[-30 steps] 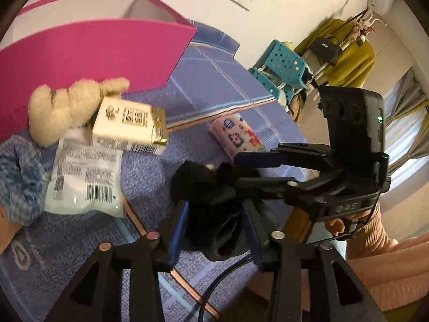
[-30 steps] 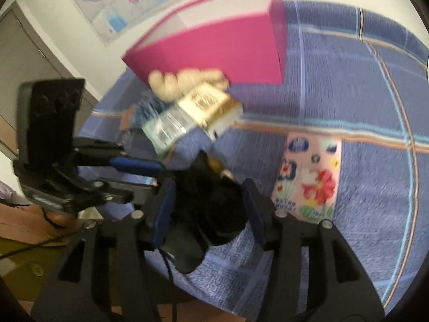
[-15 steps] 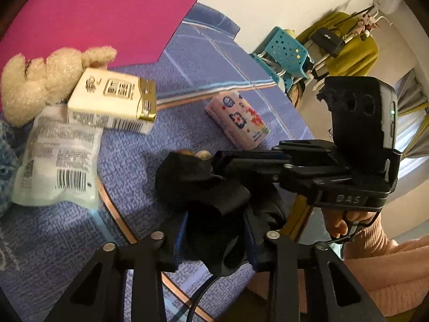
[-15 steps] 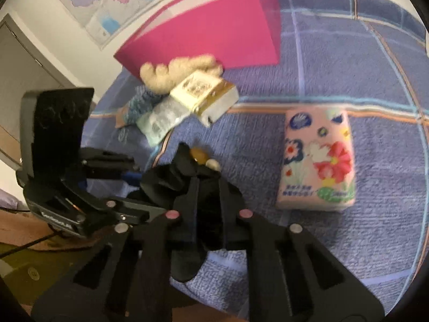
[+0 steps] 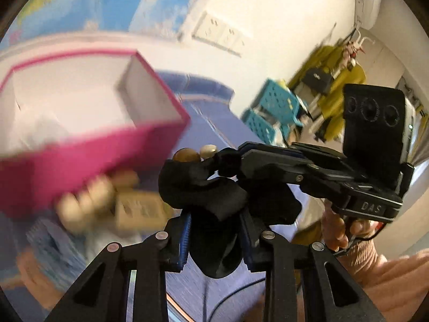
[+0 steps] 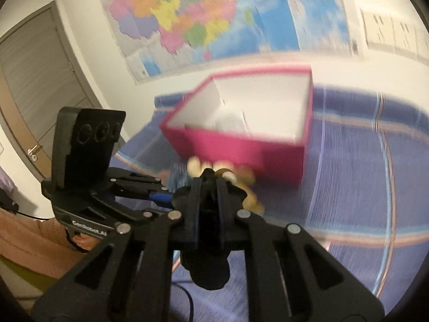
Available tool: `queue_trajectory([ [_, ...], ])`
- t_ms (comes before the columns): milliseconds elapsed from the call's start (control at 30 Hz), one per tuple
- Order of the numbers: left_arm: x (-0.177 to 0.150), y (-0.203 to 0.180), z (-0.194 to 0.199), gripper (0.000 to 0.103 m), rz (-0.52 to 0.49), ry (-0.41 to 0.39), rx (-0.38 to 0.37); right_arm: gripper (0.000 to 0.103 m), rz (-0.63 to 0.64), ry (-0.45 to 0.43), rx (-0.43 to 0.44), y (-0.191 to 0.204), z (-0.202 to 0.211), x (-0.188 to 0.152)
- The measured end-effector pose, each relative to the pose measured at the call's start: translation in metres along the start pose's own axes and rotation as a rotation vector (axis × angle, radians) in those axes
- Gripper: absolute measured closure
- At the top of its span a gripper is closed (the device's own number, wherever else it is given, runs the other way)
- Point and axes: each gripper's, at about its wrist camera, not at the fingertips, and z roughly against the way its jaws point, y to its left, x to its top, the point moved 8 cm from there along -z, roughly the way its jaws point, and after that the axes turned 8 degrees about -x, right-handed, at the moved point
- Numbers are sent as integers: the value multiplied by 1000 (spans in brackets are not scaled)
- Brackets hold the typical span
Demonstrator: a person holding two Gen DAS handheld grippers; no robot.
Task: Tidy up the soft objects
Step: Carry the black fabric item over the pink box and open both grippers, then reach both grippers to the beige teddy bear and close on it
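Left wrist view: I am clamping the black soft toy (image 5: 214, 214) with both my left gripper (image 5: 215, 230) and right gripper (image 6: 206, 201); the open pink box (image 5: 88, 161), blurred, is lying ahead, probably far-left.

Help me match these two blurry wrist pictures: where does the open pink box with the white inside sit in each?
Left wrist view: the open pink box with the white inside fills the left side, above the fingers.
Right wrist view: it sits at centre, right of the middle, past the fingers.
Shared landmark: the black soft cloth held by both grippers.
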Motion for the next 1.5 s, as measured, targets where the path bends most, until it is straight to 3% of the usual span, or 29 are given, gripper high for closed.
queue_trajectory([
  [267, 95, 40, 15, 73, -3, -98, 137, 91, 95, -88, -50, -9, -25, 90],
  [467, 135, 96, 2, 73, 48, -85, 244, 91, 97, -95, -90, -34, -67, 145],
  [633, 150, 137, -17, 73, 117, -47, 336, 91, 85, -41, -161, -64, -113, 164],
  [800, 148, 167, -26, 65, 192, -7, 404, 91, 74, -4, -302, -99, -147, 168],
  [967, 136, 174, -23, 65, 181, -7, 422, 90, 49, 21, -322, -108, -157, 163],
  [1133, 126, 155, -11, 65, 136, -47, 361, 82, 45, 31, -254, -93, -141, 149],
  [1267, 108, 128, 12, 64, 62, -74, 333, 68, 85, 29, -174, -65, -117, 127],
  [1500, 67, 107, 46, 56, 19, -102, 328, 62, 128, 47, -20, -17, -80, 74],
])
